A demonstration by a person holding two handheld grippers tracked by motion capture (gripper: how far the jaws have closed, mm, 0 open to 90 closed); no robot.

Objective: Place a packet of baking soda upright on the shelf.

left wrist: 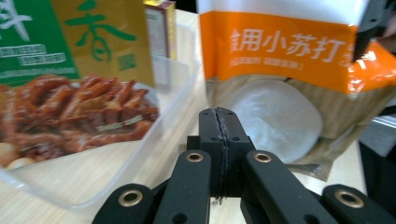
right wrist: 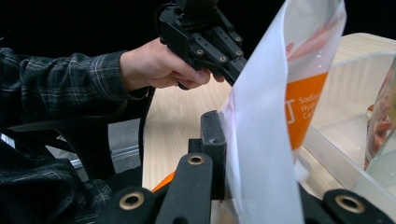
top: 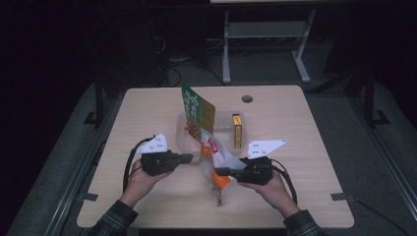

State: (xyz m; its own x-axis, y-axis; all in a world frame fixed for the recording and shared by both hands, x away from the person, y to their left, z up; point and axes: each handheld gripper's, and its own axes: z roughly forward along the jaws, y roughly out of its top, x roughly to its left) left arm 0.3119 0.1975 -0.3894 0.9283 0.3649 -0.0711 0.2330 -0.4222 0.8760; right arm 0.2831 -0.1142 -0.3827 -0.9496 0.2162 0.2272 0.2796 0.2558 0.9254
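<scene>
A white and orange pouch stands tilted near the table's front, and my right gripper is shut on its lower edge. In the right gripper view the pouch is pinched between the jaws of the right gripper and hides the right jaw. My left gripper points at the pouch from the left with its jaws shut and empty. The left gripper view shows the left gripper closed just short of the pouch. A green and yellow food packet stands in a clear plastic container.
A small yellow box stands upright at the container's right side. The container lies just left of my left gripper's tips. A round cable hole sits at the table's far edge. Bare tabletop lies to the left and right.
</scene>
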